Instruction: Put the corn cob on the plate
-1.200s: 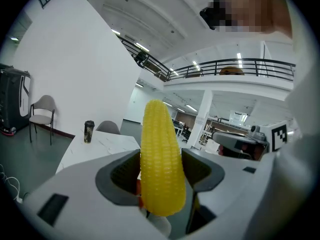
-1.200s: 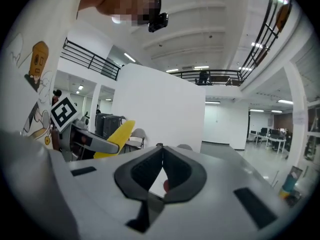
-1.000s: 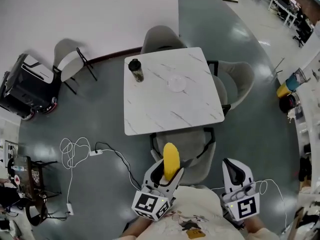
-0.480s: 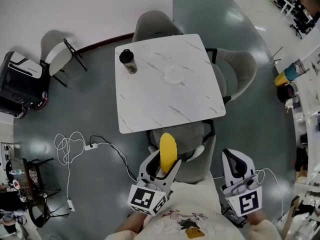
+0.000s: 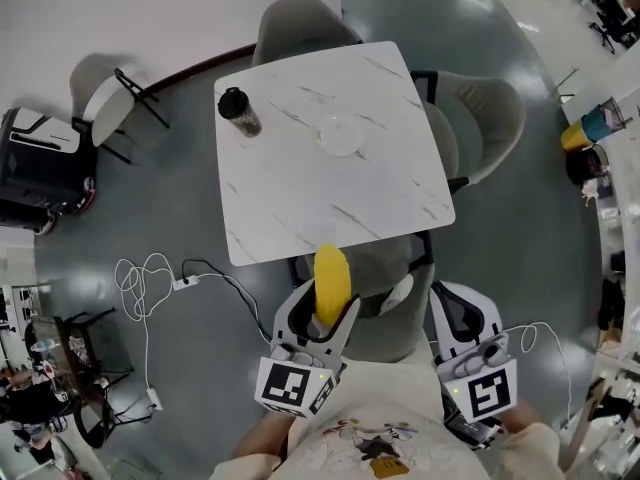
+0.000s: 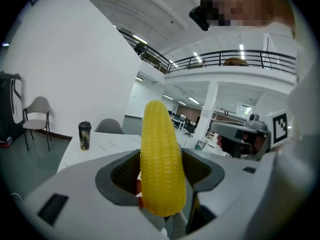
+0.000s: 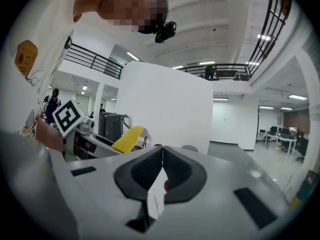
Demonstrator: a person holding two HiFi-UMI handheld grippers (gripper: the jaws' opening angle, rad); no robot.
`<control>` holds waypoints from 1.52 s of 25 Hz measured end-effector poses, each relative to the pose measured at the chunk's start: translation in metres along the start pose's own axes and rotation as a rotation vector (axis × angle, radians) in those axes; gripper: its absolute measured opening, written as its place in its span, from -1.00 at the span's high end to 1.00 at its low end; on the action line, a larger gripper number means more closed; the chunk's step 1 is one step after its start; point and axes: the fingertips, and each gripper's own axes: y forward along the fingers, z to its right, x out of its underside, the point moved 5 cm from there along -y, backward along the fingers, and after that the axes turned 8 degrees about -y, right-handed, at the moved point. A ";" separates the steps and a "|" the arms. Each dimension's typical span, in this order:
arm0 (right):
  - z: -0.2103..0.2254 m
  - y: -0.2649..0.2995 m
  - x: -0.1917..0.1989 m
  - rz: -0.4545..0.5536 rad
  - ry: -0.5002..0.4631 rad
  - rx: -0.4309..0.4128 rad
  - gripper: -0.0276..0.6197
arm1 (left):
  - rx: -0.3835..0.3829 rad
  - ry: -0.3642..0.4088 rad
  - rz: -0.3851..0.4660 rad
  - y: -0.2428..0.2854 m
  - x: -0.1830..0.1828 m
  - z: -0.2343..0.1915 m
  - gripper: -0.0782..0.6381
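A yellow corn cob (image 5: 329, 283) stands upright between the jaws of my left gripper (image 5: 320, 314), which is shut on it just short of the table's near edge. Up close, the corn cob (image 6: 160, 164) fills the left gripper view, with the left gripper (image 6: 161, 176) clamped on its lower half. A clear plate (image 5: 340, 133) lies near the middle of the white marble table (image 5: 300, 208). My right gripper (image 5: 458, 313) is held low at the right, jaws shut with nothing between them; in its own view the right gripper (image 7: 162, 170) shows its pads touching.
A dark lidded cup (image 5: 238, 110) stands at the table's far left corner. Grey chairs (image 5: 480, 133) surround the table, one (image 5: 385, 278) right below my grippers. A white cable (image 5: 150, 288) lies on the floor at the left, a folding chair (image 5: 105, 103) beyond it.
The view has shifted closer to the table. My left gripper with the corn cob now reaches up to the table's near edge. The right gripper stays shut and level with it.
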 end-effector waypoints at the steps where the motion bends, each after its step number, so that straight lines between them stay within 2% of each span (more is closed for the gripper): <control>1: 0.001 0.004 0.002 0.002 0.001 -0.014 0.90 | -0.009 0.006 -0.004 0.007 0.000 -0.003 0.06; 5: 0.005 0.020 0.017 -0.012 -0.004 -0.067 0.90 | -0.039 0.035 -0.026 0.033 -0.002 -0.014 0.06; 9: 0.016 0.036 0.038 -0.040 -0.002 -0.085 0.90 | -0.062 0.039 -0.041 0.059 0.002 -0.023 0.06; 20: 0.057 0.101 0.102 -0.077 0.043 -0.050 0.90 | -0.144 0.011 -0.043 0.139 0.007 -0.067 0.06; 27: 0.073 0.139 0.144 -0.072 -0.003 -0.031 0.90 | -0.197 0.012 -0.071 0.184 0.028 -0.105 0.06; 30: 0.074 0.154 0.163 -0.084 -0.026 -0.042 0.90 | -0.223 0.018 -0.079 0.200 0.037 -0.120 0.06; 38: 0.068 0.193 0.194 -0.068 -0.001 -0.047 0.90 | -0.261 0.034 -0.101 0.239 0.054 -0.154 0.06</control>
